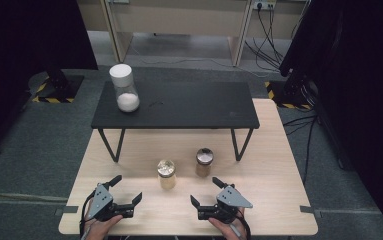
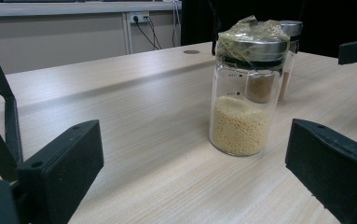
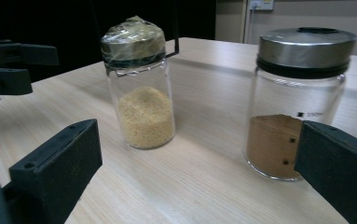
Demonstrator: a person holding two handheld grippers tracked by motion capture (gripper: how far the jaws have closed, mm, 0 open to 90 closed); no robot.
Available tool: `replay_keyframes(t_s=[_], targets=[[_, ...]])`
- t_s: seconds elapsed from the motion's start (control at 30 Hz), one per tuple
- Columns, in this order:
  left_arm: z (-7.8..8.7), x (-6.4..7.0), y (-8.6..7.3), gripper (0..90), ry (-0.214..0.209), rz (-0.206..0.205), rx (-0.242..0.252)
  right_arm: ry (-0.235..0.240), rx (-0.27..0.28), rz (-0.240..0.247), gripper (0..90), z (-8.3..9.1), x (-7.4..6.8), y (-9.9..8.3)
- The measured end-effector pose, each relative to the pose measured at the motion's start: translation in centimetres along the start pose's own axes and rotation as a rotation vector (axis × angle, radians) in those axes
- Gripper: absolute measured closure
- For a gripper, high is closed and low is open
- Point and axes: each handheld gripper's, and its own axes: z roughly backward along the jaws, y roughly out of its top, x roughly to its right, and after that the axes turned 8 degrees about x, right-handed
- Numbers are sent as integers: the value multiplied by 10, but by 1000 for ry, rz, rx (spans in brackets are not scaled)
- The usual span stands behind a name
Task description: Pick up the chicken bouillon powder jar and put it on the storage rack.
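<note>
Both my grippers are sitting low near my edge of the wooden table (image 1: 279, 200), jaws spread wide with nothing in them. Left gripper (image 1: 127, 192) faces the jar of yellow grains (image 1: 166, 174), which stands upright just ahead between the two grippers. Right gripper (image 1: 205, 192) has the jar of brown powder (image 1: 204, 162) just beyond it, upright too, beside the yellow one but not touching.
</note>
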Motion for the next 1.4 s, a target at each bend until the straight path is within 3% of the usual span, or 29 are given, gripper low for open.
replay_keyframes(t_s=[0.7,1.4], targets=[[0,0,0,37,-2,-2,1,85,-13,28,15,-30,-22,3],[0,0,0,38,-1,-1,1,109,-25,56,26,-65,-32,8]])
